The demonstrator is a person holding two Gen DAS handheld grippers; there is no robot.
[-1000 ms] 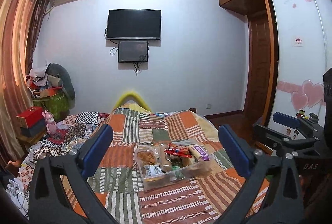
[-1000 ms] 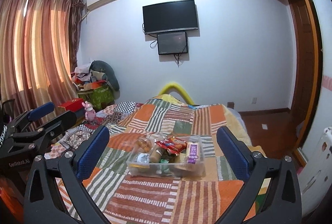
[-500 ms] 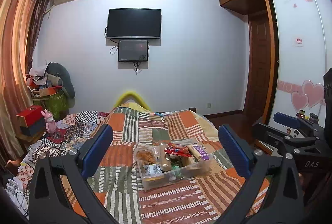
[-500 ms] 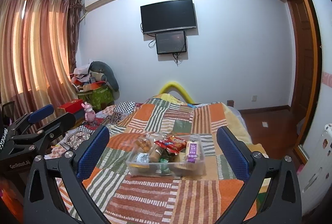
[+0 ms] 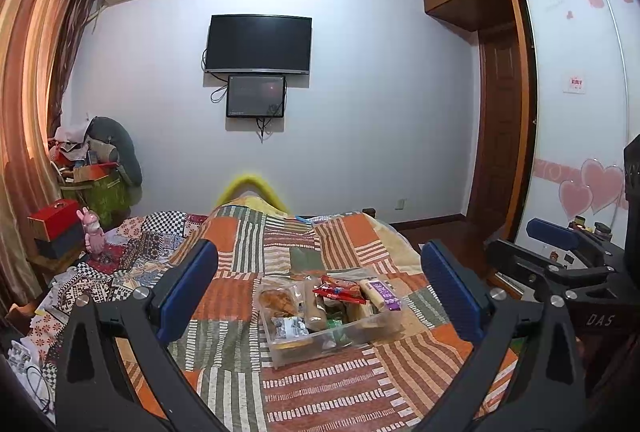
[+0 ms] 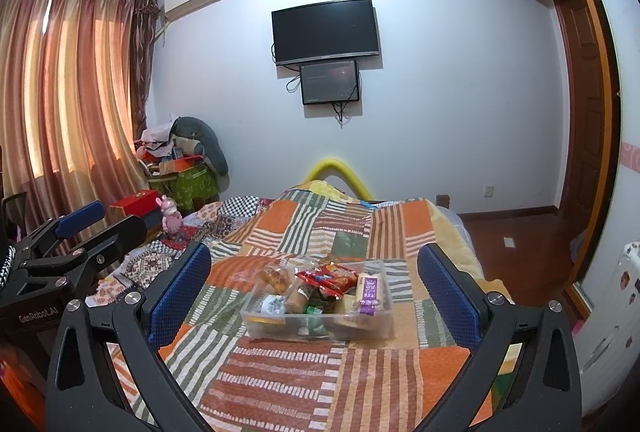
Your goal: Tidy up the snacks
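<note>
A: Where is the clear plastic bin (image 5: 362, 332) of snacks?

B: On the orange and green patchwork bedspread (image 5: 280, 252), at twelve o'clock from both claws, well apart from them.

A: And the claws?

B: The left gripper (image 5: 318, 292) is spread wide, holding nothing. The right gripper (image 6: 314, 290) is likewise spread and empty.

A: What lies on top?

B: A red foil snack packet (image 6: 326, 278), with a purple-labelled bar (image 6: 370, 292) at its three o'clock.

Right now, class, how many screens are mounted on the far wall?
2: a large black TV high on the wall, and a smaller screen directly beneath it, cables hanging below. Both appear dark. None seems hidden.
</note>
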